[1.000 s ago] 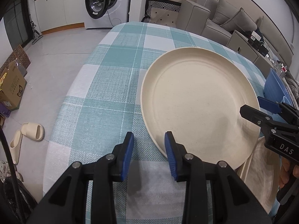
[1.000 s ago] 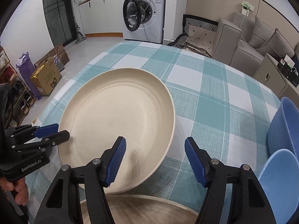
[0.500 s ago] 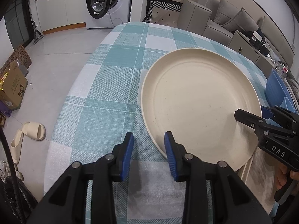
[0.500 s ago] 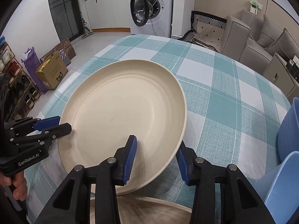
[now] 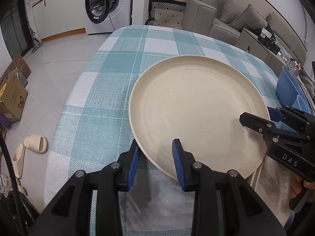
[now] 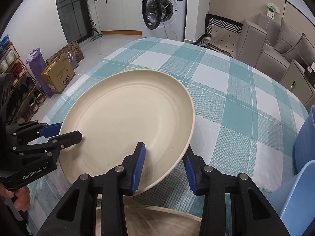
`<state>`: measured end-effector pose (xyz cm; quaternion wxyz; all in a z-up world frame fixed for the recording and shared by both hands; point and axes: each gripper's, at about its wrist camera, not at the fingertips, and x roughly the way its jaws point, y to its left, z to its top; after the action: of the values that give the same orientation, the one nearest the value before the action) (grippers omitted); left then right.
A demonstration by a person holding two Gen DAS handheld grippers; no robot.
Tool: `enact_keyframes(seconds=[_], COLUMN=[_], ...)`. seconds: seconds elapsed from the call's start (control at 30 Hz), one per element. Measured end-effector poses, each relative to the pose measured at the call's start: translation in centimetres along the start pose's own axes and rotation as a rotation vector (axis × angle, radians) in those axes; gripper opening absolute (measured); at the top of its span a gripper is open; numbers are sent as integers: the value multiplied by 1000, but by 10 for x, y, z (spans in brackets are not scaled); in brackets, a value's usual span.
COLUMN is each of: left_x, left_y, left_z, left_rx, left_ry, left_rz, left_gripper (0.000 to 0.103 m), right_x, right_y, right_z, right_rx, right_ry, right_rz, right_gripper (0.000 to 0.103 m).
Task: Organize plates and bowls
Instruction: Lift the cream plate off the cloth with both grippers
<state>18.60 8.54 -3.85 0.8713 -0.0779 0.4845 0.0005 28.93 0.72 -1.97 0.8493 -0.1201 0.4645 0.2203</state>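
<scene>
The large round cream plate (image 5: 198,114) sits over the near part of a table covered in a teal-and-white checked cloth (image 5: 110,82), its near edge apparently raised off the cloth and tilted. Both tongs have it by the rim. The left gripper (image 5: 155,161) straddles the plate's near-left edge, one blue pad under and one over, and its jaws are closing on that edge. The right gripper (image 6: 164,167) does the same at the near-right edge, its jaws likewise closing, with the rim between its pads. Holding it at two spaced points likely keeps so wide and shallow a dish from tipping as it travels.

Just below the plate's near edge lies a second cream plate (image 6: 157,222), blurred in the right view; it looks like the base of a stack, so the held plate is probably bound there. Well to the right stand pale blue plastic bowls (image 6: 305,137), grouped together. Beyond the table are a white washing machine (image 6: 165,9) and a grey sofa (image 5: 232,15).
</scene>
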Motion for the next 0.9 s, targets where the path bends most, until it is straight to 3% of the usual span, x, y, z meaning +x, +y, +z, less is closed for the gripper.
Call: enact_keyframes(seconds=[0.3, 0.9], left_x=[-14, -72], left_y=[-4, -17], left_z=[-2, -16], left_rx=[13, 43], left_ry=[-38, -159], left_rz=[23, 40], left_gripper=[32, 32], right_x=[-13, -88], right_y=[2, 15], right_z=[-3, -24], right_rx=[2, -2], right_ry=[-32, -170], right_rz=[7, 2], right_gripper=[39, 39])
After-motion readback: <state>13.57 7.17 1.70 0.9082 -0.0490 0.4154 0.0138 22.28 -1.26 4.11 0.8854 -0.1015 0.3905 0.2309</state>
